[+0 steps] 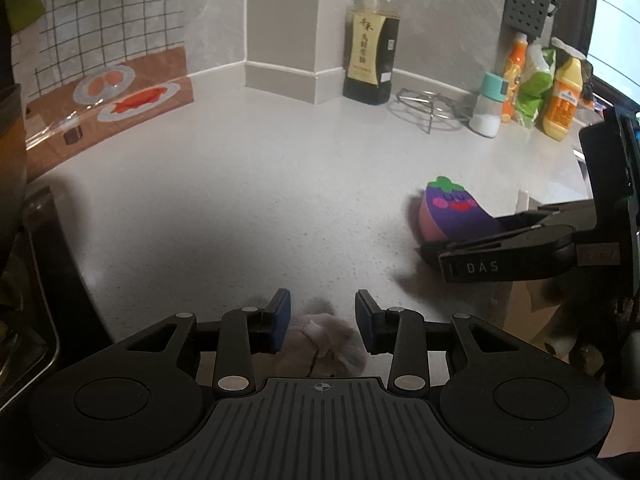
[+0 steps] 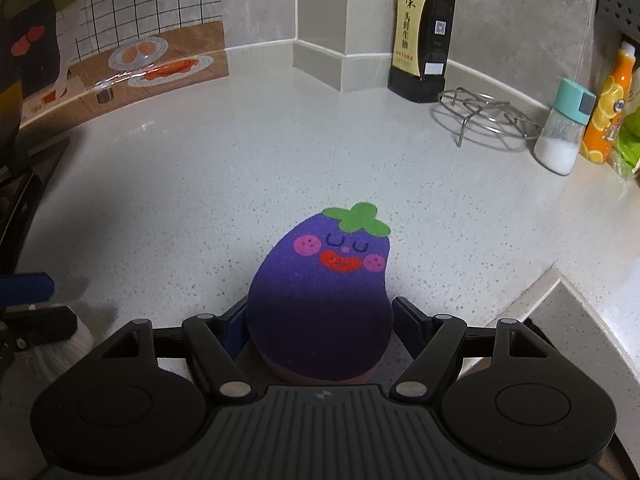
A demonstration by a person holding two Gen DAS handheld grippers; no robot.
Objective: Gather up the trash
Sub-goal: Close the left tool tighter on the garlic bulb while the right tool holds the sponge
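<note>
A crumpled pale tissue wad (image 1: pixel 324 340) lies on the white counter (image 1: pixel 240 184), between and just below the open blue pads of my left gripper (image 1: pixel 322 318). The pads do not touch it. My right gripper (image 2: pixel 320 322) is shut on a purple eggplant-shaped sponge (image 2: pixel 324 280) and holds it flat on the counter (image 2: pixel 200 168). The sponge (image 1: pixel 452 208) and the right gripper (image 1: pixel 432 246) also show at the right of the left wrist view. The tissue shows only as a pale edge (image 2: pixel 82 340) at the far left of the right wrist view, beside a left fingertip (image 2: pixel 28 286).
A soy sauce bottle (image 1: pixel 372 40) stands at the back wall, with a wire trivet (image 1: pixel 432 106), a salt shaker (image 1: pixel 490 106) and condiment bottles (image 1: pixel 560 96) to its right. A sink edge (image 2: pixel 580 312) lies at right. A dark stove edge (image 1: pixel 44 280) lies at left.
</note>
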